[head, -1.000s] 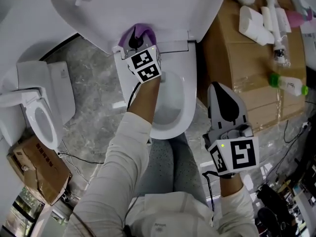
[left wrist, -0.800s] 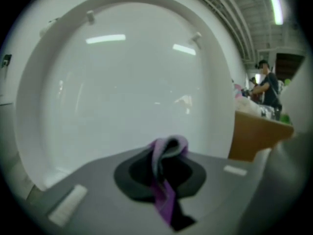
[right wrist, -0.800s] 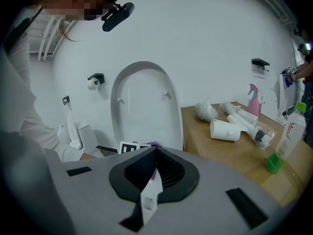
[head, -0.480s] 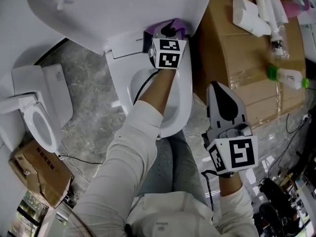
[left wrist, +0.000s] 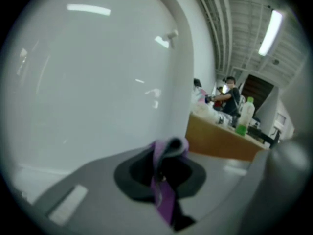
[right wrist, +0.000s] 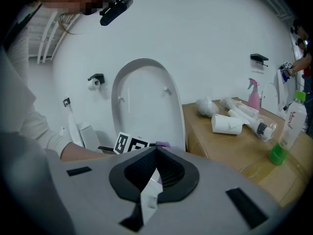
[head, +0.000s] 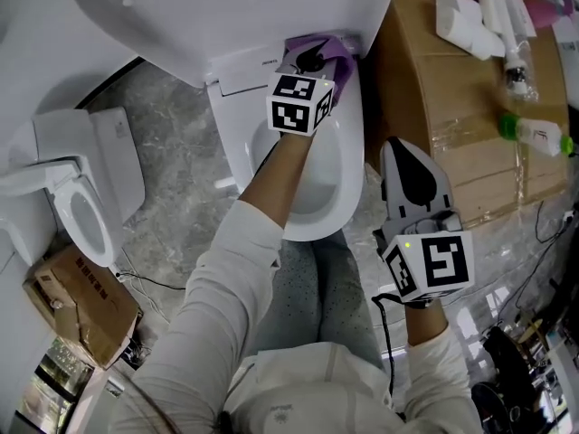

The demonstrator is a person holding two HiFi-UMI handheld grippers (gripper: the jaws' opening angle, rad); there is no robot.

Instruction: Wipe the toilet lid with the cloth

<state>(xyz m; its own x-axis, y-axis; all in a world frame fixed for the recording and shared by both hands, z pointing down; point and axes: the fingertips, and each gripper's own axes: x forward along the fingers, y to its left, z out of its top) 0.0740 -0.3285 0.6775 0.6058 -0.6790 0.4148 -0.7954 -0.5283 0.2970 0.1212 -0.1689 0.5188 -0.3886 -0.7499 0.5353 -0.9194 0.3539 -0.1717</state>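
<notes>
The white toilet lid [head: 226, 16] stands raised above the bowl [head: 317, 188]. My left gripper [head: 312, 57] is at the lid's lower right edge near the hinge, shut on a purple cloth [head: 333, 48] that lies against the lid. The left gripper view fills with the lid [left wrist: 98, 82], with the cloth [left wrist: 164, 190] pinched between the jaws. My right gripper [head: 409, 161] hangs shut to the right of the bowl, apart from the toilet and holding nothing. Its own view looks at the lid [right wrist: 144, 102] and the left gripper's marker cube [right wrist: 129, 143].
A big cardboard box [head: 452, 125] stands right of the toilet with a green-based bottle [head: 534, 138], a pink spray bottle [right wrist: 254, 94] and white rolls [head: 470, 25] on it. A second toilet [head: 77, 206] and a small box [head: 77, 306] sit on the left. A person [left wrist: 227, 94] stands far off.
My left gripper has swept the purple cloth from the left end of the lid's base to its right end. The right gripper has stayed where it was.
</notes>
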